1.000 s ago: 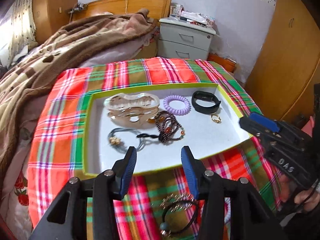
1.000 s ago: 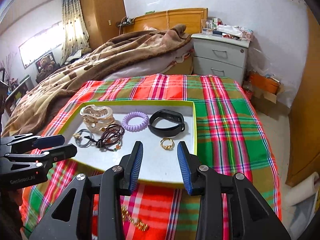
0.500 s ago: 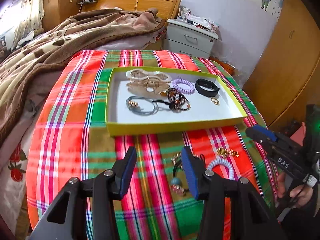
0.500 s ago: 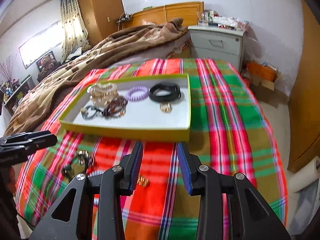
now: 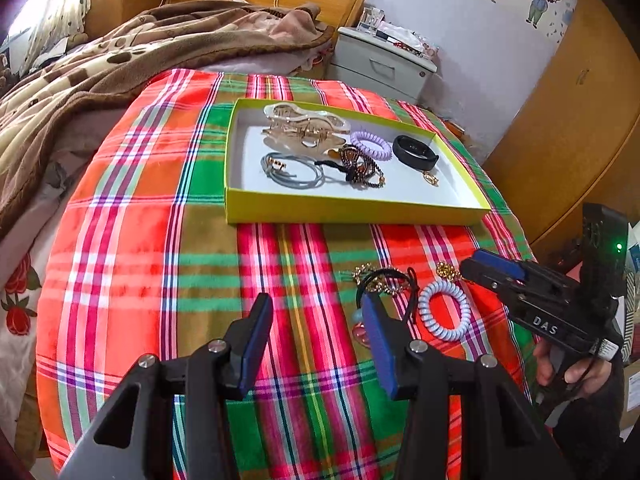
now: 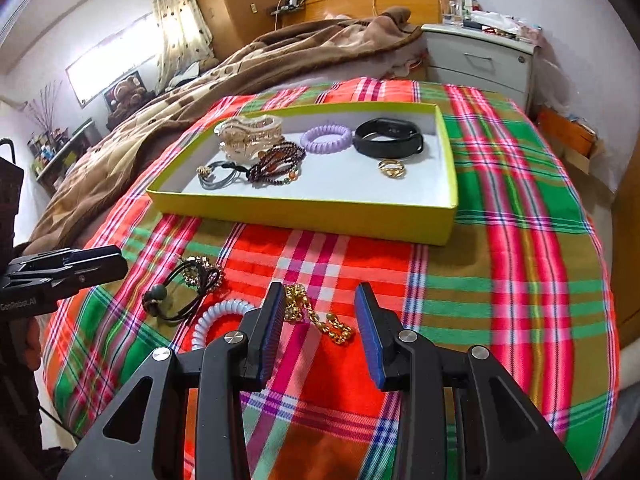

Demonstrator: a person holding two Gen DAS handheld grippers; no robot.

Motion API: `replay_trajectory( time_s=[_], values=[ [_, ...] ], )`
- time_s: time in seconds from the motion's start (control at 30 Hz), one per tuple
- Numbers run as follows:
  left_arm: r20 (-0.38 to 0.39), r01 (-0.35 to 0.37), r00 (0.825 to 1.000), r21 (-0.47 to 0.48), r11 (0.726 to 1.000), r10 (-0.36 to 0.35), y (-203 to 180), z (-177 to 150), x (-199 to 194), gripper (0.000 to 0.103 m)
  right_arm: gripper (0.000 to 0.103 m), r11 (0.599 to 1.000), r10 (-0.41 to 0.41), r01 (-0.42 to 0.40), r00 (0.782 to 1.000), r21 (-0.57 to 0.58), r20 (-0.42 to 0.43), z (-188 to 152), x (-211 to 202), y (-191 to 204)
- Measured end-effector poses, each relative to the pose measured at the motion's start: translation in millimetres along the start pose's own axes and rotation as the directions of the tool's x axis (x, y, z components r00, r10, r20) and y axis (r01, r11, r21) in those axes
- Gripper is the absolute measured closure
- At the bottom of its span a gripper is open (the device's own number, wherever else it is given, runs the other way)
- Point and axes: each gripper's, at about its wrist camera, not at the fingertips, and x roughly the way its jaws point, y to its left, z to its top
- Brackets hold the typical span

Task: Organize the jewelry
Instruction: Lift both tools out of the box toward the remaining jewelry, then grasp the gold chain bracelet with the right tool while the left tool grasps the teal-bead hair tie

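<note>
A yellow-green tray (image 5: 352, 210) (image 6: 304, 212) on the plaid cloth holds a clear hair claw (image 5: 300, 128), a purple coil tie (image 6: 326, 139), a black band (image 6: 388, 142), a gold ring (image 6: 392, 168), dark beads (image 6: 276, 164) and a grey cord bracelet (image 5: 292, 170). In front of the tray lie a gold chain (image 6: 320, 314), a pale blue coil tie (image 5: 444, 312) (image 6: 216, 320) and a black cord tie with a bead (image 6: 180, 292). My left gripper (image 5: 316, 336) is open and empty, left of these. My right gripper (image 6: 320, 328) is open, over the gold chain.
A bed with a brown blanket (image 5: 120, 52) lies behind and to the left. A grey nightstand (image 6: 480, 60) stands at the back. A wooden wardrobe (image 5: 580, 100) is on the right. The plaid table edge (image 6: 600, 320) curves down on the right.
Both grippers have pulled back from over the tray toward the near edge. The loose jewelry in front of the tray has come into view. Both stay open.
</note>
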Motion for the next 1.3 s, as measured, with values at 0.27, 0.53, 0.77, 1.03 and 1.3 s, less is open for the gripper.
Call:
replay_trajectory(
  time_s=[0.27,0.53,0.77,1.03,1.3],
  values=[
    [-0.013,0.008,1.000,-0.008,1.000,-0.008,2.4,-2.5,3.4,0.055,0.066,0.998,0.021,-0.024,0.999,-0.057,-0.049,2.4,12.2,8.5],
    [-0.021,0.021,1.000,-0.003,1.000,-0.021,-0.3,-2.3,5.6,0.055,0.066,0.993,-0.012,0.003,0.997,-0.122,-0.072,5.4,18.0,19.8],
    [-0.050,0.026,0.998,0.018,0.999,-0.025,-9.1,-4.2,11.7,0.055,0.066,0.974,-0.088,0.068,0.993,-0.214,-0.084,2.8,20.8,33.1],
    [-0.079,0.020,0.997,0.035,0.999,-0.017,-20.2,-2.5,21.0,0.055,0.086,0.973,-0.096,0.078,0.993,-0.216,-0.074,-0.8,16.5,31.1],
    [-0.094,-0.081,0.992,0.095,0.992,0.090,-34.6,-3.8,32.7,0.055,0.094,0.979,-0.116,0.106,0.992,-0.173,-0.044,-5.1,9.3,21.7]
  ],
)
